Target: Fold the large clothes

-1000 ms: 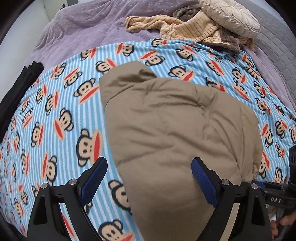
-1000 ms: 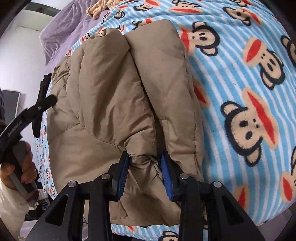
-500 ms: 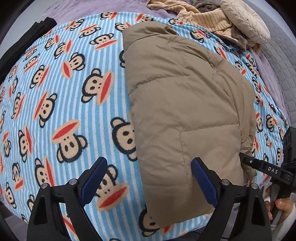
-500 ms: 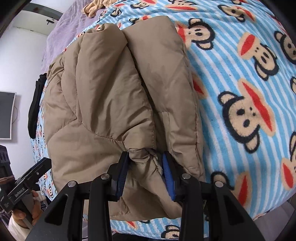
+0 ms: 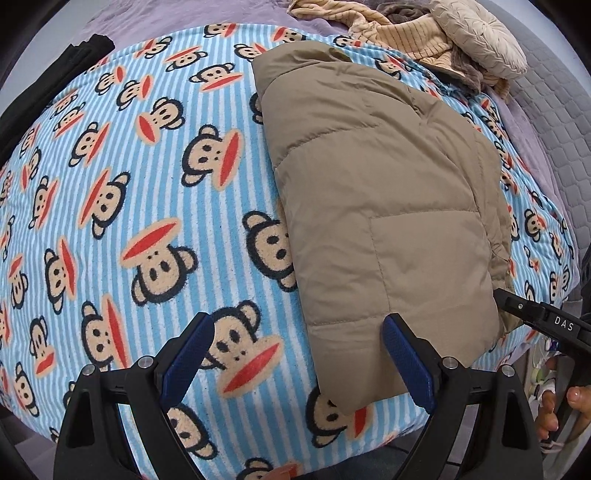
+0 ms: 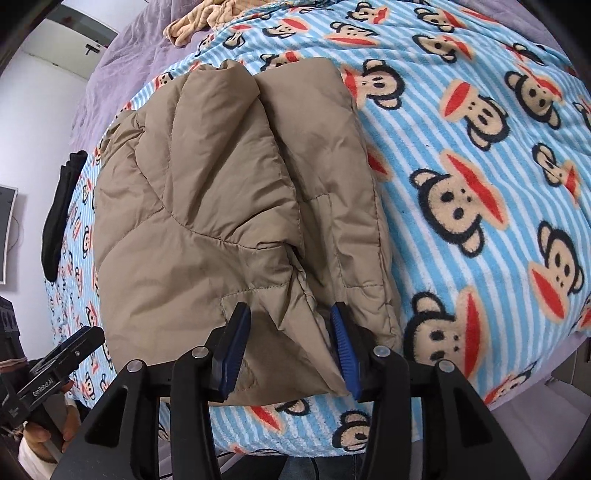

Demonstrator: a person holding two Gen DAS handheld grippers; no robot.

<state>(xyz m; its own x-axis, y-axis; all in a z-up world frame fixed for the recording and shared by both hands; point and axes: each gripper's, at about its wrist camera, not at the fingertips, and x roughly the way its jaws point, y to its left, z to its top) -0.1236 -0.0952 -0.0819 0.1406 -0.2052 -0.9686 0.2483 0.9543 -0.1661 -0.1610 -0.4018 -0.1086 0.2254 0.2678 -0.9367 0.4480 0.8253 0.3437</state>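
Note:
A tan quilted puffer jacket lies folded lengthwise on a blue striped monkey-print blanket. My left gripper is open and empty, above the jacket's near left corner at the bed's front edge. In the right wrist view the jacket fills the middle. My right gripper is open, its blue pads either side of the jacket's near hem, no longer pinching it. The right gripper also shows at the right edge of the left wrist view.
A pile of beige and grey clothes and a cream cushion lie at the far right of the purple bed cover. A black garment lies at the left edge. The bed's front edge is close below me.
My right gripper has opened and let go of the jacket's hem. My left gripper has drawn back toward the bed's front edge, still open.

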